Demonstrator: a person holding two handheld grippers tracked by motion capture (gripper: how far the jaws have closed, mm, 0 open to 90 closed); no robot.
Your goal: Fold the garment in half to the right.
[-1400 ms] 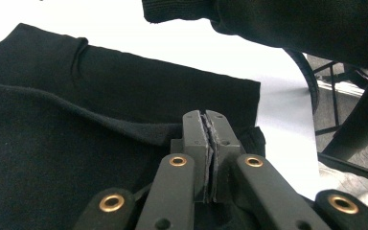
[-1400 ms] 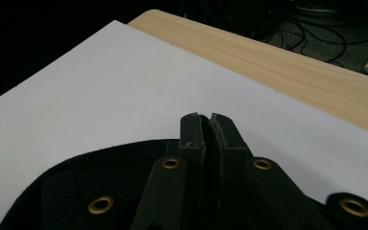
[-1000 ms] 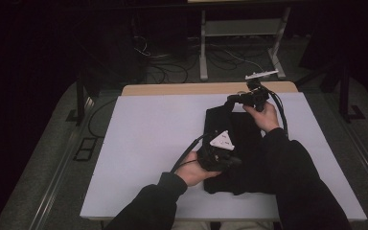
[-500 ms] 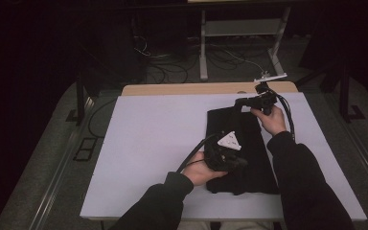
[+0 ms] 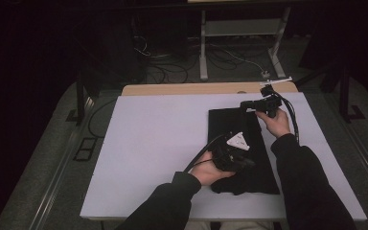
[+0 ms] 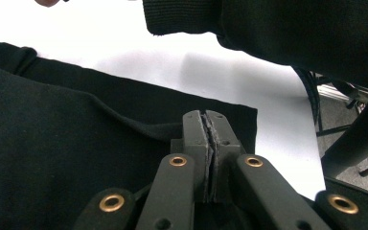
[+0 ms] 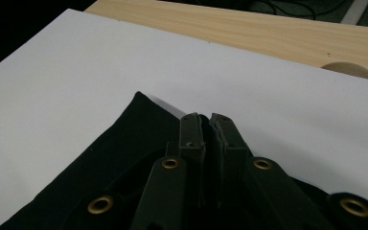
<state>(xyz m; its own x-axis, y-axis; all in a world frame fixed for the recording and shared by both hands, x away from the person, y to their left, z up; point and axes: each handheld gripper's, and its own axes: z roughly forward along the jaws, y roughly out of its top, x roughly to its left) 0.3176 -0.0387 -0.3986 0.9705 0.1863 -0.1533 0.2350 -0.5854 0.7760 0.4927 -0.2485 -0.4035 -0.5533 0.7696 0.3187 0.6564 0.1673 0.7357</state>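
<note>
Black cloth (image 5: 242, 148) lies right of centre in high view on white table cover (image 5: 148, 143), long axis running bottom to top of frame, far end toward wood edge. I'm mid-fold/smoothing, I reckon. Left gripper (image 5: 235, 155) clenched, pinching cloth near lower part; right gripper (image 5: 249, 105) clenched at top edge, can't tell if it's got fabric. Next: keep both ends taut & level w/o bunching.
</note>
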